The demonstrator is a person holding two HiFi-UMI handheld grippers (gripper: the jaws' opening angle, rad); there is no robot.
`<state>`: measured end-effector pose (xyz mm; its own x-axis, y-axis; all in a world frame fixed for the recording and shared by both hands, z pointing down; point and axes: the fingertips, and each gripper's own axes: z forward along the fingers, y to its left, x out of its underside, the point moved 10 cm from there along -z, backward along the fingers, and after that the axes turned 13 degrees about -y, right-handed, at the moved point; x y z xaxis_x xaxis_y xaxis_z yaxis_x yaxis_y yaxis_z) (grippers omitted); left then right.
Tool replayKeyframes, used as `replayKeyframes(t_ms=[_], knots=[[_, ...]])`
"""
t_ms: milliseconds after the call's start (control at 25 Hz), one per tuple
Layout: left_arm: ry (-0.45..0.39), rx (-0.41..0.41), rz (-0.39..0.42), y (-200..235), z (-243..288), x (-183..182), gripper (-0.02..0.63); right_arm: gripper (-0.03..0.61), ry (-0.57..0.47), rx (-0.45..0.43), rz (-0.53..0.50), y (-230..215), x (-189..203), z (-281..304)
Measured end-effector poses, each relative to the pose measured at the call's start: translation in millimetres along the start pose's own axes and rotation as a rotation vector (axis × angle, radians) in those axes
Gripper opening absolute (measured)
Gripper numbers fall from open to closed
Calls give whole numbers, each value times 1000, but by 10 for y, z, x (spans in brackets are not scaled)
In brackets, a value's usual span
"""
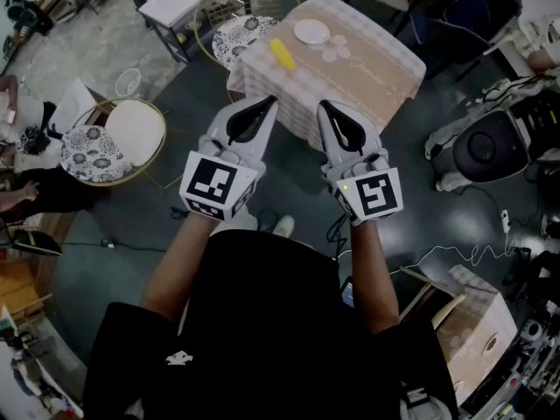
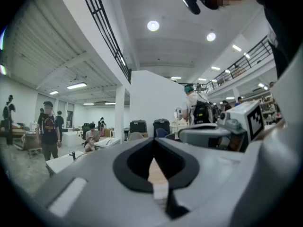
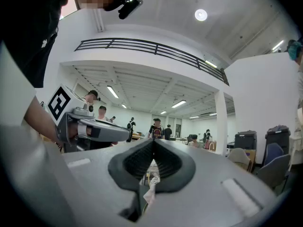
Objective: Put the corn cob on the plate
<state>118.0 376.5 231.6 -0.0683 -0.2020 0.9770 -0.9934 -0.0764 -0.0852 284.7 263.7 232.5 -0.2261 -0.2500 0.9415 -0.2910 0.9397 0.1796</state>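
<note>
Item 1: left gripper [image 1: 269,102]. Grey moulded plastic shell with black ribbed pads. A white cube printed with black square markers sits at the rear. My jaws are closed, tip to tip, with nothing between them.

Item 2: right gripper [image 1: 325,105]. Same build as item 1. My jaws are closed and empty. It is held level beside the left one, at the centre of the head view, and both point toward the worktop.

Item 3: corn cob [image 1: 282,55]. Yellow, short and cylindrical. It lies on the cloth at upper centre of the head view, left of the plate and apart from it, well clear of both grippers.

Item 4: plate [image 1: 311,31]. Small, round, white and glossy, near the far edge of the worktop. Pale flower-shaped mats [image 1: 336,52] lie just beside it.

Item 5: worktop [image 1: 376,73]. Rectangular, draped to its sides in a pale checked cloth with a tan panel.

Surroundings: the floor [image 1: 175,226] is dark grey and smooth, with a thin white cable [image 1: 455,252] trailing at lower right. At left are a round seat with a floral cushion [image 1: 92,151] and a plain cream disc [image 1: 136,129] on a gold wire frame. The gripper views show a large white hall with square columns, strip and round ceiling lights and a black-railed mezzanine. People stand and sit in the distance.
</note>
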Motion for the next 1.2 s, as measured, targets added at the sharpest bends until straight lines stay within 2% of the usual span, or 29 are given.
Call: replayKeyframes(t_ms=[600, 1080, 1200], knots=[[9, -34, 37, -257, 163, -55, 6, 2, -31, -41, 46, -259, 41, -164], [18, -29, 8, -12, 472, 105, 5, 2, -10, -16, 75, -486, 233, 65], [19, -21, 4, 94, 576, 159, 6, 2, 14, 12, 70, -560, 276, 179]])
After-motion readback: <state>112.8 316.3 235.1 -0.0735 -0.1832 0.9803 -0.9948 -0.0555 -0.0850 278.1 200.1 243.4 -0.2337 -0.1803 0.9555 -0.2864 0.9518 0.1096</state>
